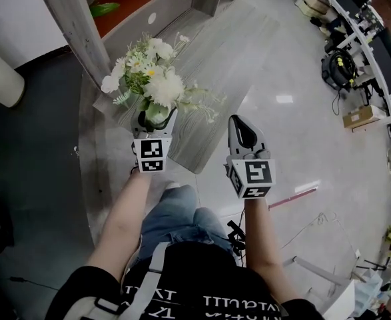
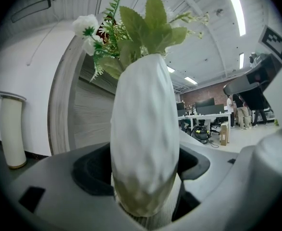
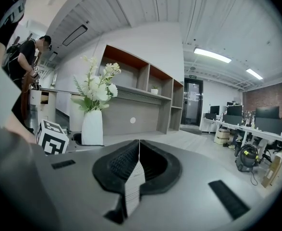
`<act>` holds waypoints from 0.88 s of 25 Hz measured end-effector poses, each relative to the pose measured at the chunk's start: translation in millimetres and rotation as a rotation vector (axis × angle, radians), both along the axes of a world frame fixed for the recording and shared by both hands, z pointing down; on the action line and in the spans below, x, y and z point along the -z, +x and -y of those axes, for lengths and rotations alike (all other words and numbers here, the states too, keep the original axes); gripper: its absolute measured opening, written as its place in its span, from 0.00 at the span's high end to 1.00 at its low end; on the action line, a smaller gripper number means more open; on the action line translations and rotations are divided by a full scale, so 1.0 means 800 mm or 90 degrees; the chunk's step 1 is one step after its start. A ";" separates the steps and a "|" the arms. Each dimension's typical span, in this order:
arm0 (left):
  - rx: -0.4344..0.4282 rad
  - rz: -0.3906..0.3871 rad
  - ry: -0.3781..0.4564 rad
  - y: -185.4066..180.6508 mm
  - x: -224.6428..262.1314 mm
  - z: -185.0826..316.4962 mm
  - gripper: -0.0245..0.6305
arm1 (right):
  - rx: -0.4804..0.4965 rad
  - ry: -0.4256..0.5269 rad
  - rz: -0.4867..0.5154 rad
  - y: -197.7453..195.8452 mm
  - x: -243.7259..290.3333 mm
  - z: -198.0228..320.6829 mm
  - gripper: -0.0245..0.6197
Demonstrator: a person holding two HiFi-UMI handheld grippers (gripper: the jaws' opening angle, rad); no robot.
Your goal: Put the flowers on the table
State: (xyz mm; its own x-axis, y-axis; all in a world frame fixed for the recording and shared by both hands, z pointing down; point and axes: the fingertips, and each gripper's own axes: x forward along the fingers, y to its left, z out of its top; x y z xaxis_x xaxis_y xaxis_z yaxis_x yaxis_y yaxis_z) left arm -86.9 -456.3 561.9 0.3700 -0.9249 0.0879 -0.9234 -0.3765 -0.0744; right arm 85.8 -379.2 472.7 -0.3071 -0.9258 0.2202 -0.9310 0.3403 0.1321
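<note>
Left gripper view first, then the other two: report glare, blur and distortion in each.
Left gripper view: heavy fisheye with black corners; the white vase fills the middle, slightly soft; the ceiling strip light is blown out. Right gripper view: same fisheye, even light, foreground softer than the room behind. Head view: edges bend; a lamp's glare sits on the glossy floor.

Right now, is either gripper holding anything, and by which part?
The left gripper holds the white vase of flowers by its lower body, jaws on either side near the base. The right gripper is shut and holds nothing.
</note>
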 end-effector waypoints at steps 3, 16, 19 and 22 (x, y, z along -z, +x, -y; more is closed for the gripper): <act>-0.003 -0.008 -0.010 0.003 -0.004 0.001 0.41 | -0.003 -0.003 0.001 0.008 -0.005 -0.005 0.94; -0.003 0.030 -0.056 0.011 -0.011 -0.009 0.41 | 0.021 -0.020 -0.020 -0.003 0.007 -0.005 0.94; -0.002 0.046 -0.078 0.011 -0.020 -0.013 0.41 | 0.025 -0.040 -0.035 -0.006 0.005 -0.004 0.94; 0.001 0.056 -0.121 0.007 -0.041 -0.019 0.41 | 0.031 -0.053 -0.036 -0.009 0.004 -0.005 0.94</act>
State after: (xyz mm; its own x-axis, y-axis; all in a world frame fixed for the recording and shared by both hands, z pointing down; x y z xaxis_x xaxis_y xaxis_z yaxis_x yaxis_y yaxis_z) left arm -81.4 -441.4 594.3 0.3517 -0.8891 0.2929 -0.9172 -0.3899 -0.0823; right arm 79.0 -374.9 469.9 -0.3370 -0.8875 0.3143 -0.9048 0.3976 0.1526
